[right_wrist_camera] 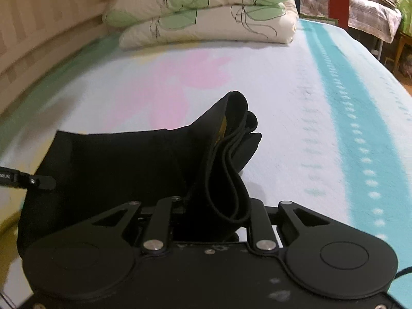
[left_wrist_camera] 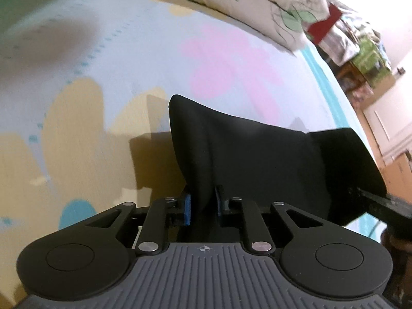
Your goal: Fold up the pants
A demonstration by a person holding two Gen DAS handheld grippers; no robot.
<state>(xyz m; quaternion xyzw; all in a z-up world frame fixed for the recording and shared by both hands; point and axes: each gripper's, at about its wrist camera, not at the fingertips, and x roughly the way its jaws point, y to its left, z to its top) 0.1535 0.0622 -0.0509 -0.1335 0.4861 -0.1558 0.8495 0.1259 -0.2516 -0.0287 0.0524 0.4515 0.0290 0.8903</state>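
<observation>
The black pants (left_wrist_camera: pixel 257 154) hang stretched between my two grippers above the bed. My left gripper (left_wrist_camera: pixel 202 206) is shut on one end of the cloth, which bunches up between its blue pads (left_wrist_camera: pixel 187 208). My right gripper (right_wrist_camera: pixel 216 213) is shut on the other end of the pants (right_wrist_camera: pixel 128 164), where several folded layers stand up as a thick edge. The right gripper's tip shows at the right edge of the left wrist view (left_wrist_camera: pixel 370 198), and the left gripper's tip shows at the left edge of the right wrist view (right_wrist_camera: pixel 38 181).
The bed sheet (left_wrist_camera: pixel 128 64) is pale blue with pink, yellow and teal patches. A folded cream quilt with green leaves (right_wrist_camera: pixel 203 13) lies at the far end. A wooden headboard (right_wrist_camera: pixel 38 18) runs along the left. Cluttered furniture (left_wrist_camera: pixel 365 51) stands beyond the bed's right edge.
</observation>
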